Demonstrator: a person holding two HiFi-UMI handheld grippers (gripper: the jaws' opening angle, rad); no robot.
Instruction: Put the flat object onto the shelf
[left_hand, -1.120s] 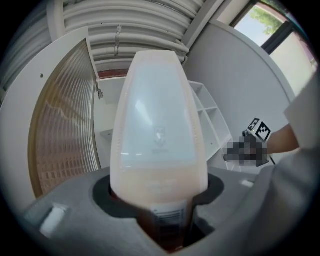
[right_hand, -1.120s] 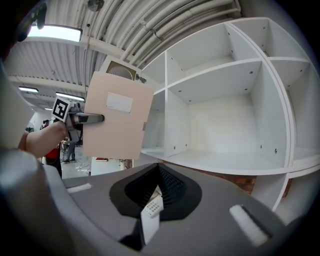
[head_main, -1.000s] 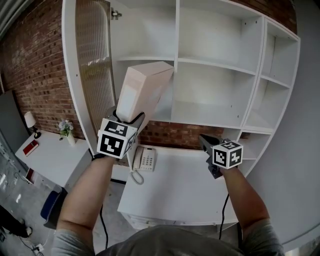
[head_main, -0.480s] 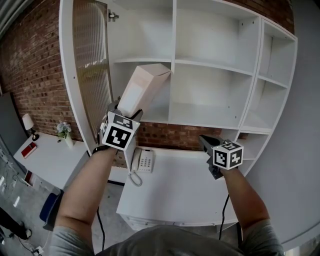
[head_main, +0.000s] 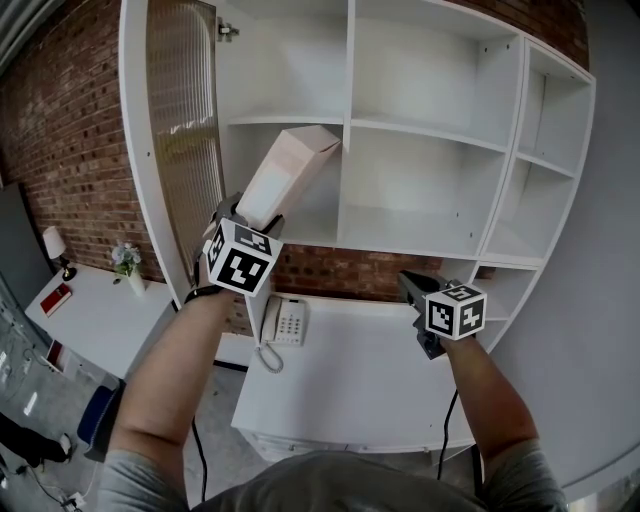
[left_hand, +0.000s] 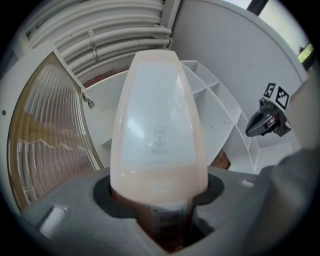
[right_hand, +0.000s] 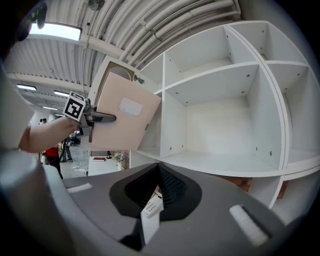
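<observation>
The flat object is a pale pink box (head_main: 287, 172). My left gripper (head_main: 255, 222) is shut on its lower end and holds it tilted up and to the right. Its top corner reaches into the left middle compartment of the white shelf unit (head_main: 345, 232), just under the shelf board above. The left gripper view is filled by the box (left_hand: 159, 125) between the jaws. My right gripper (head_main: 408, 283) hangs over the desk at the right, shut and holding nothing. From the right gripper view the box (right_hand: 125, 120) is seen entering the shelf.
A ribbed glass door (head_main: 185, 150) stands open at the shelf's left edge, close beside the box. Below is a white desk (head_main: 350, 380) with a telephone (head_main: 290, 318). A side table (head_main: 95, 310) with a lamp and flowers stands at the left by the brick wall.
My left gripper has lifted slightly and moved toward the shelf, bringing the box's top end further into the left compartment. The right gripper has stayed still.
</observation>
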